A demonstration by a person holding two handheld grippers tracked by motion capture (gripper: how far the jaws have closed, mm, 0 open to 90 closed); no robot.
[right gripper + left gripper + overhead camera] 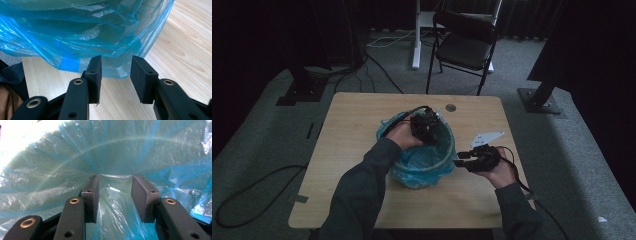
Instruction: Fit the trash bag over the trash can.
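Blue bag (424,170) mid-table, left gripper (426,128) inside rim, bare table (352,150) around

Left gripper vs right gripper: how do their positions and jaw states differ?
The left gripper reaches down inside the bag-lined bin; the right gripper sits outside, beside its wall. The left's jaws have a fold of the blue bag liner between them; the right's gap shows bare table. Both stand open.

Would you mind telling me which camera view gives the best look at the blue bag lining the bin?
The high view: it takes in the whole blue bag, folded over the bin's rim on the table. The left gripper view looks at its crinkled inside, with a fold between the open left tool. The right gripper view shows its outer overhang beyond the open right tool.
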